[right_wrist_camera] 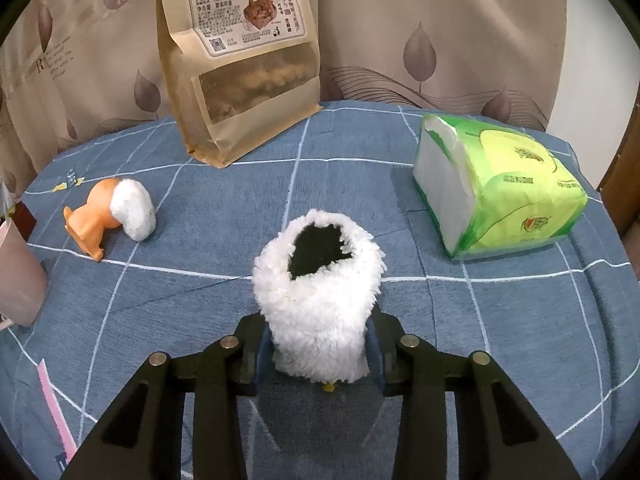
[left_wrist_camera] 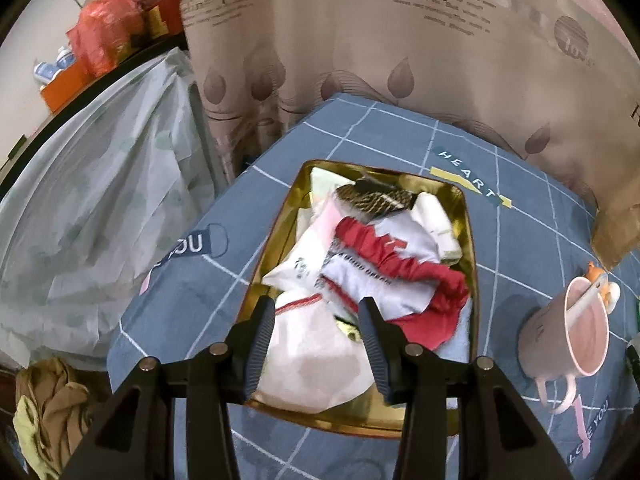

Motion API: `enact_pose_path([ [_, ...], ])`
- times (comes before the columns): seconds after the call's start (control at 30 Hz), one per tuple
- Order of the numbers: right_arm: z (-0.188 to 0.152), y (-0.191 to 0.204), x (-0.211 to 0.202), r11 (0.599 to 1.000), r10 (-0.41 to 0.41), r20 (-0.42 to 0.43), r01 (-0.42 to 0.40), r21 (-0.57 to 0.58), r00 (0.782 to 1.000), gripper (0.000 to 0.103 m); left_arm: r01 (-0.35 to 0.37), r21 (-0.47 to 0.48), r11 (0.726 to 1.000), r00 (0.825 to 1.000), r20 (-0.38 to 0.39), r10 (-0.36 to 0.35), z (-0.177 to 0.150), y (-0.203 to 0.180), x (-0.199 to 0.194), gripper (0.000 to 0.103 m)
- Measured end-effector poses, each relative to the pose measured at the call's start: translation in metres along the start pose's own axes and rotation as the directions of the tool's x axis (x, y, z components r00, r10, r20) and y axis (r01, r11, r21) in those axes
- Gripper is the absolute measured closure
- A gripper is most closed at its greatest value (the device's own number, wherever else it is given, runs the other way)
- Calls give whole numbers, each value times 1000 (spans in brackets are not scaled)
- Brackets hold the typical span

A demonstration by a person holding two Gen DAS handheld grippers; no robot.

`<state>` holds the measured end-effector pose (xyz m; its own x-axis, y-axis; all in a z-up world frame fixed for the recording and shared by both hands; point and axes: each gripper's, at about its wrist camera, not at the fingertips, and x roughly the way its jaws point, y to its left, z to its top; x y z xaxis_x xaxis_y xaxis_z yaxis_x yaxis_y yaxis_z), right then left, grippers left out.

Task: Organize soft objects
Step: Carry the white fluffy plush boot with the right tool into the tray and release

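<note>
Now left gripper (left_wrist_camera: 316, 312) angled down over tin (left_wrist_camera: 474, 280), fingers apart; right gripper (right_wrist_camera: 320, 340) clamps fleece sock (right_wrist_camera: 316, 300).

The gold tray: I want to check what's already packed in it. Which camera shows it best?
The left wrist view. The gold tray lies right ahead of the left hand-held gripper, with red and white cloth items visible inside. The right wrist view does not show the tray at all.
</note>
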<state>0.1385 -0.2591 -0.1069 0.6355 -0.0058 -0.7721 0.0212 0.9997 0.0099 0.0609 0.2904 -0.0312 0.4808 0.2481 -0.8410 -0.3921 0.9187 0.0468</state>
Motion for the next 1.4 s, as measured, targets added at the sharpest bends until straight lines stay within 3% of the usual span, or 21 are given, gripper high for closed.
enact_pose_path([
  [0.27, 14, 29, -23, 998, 14, 27, -12, -56, 1000, 68, -45, 0, 999, 999, 26, 45, -15, 11, 5, 59],
  [0.53, 40, 117, -66, 969, 158, 85, -138, -207, 984, 68, -59, -31, 998, 995, 81, 62, -17, 31, -3, 59],
  [0.7, 43, 192, -89, 911, 290, 73, -252, -326, 954, 68, -59, -71, 996, 994, 86, 65, -15, 47, -4, 59],
  [0.93, 29, 301, -106, 778, 479, -33, -441, -447, 877, 68, -59, -141, 988, 992, 99, 74, -11, 75, -13, 59],
  [1.17, 6, 384, -104, 664, 543, -136, -523, -534, 829, 68, -78, -203, 976, 990, 103, 100, -9, 100, -20, 59],
  [1.4, -1, 429, -96, 617, 556, -184, -551, -562, 811, 68, -92, -229, 969, 989, 92, 115, -8, 111, -19, 59],
])
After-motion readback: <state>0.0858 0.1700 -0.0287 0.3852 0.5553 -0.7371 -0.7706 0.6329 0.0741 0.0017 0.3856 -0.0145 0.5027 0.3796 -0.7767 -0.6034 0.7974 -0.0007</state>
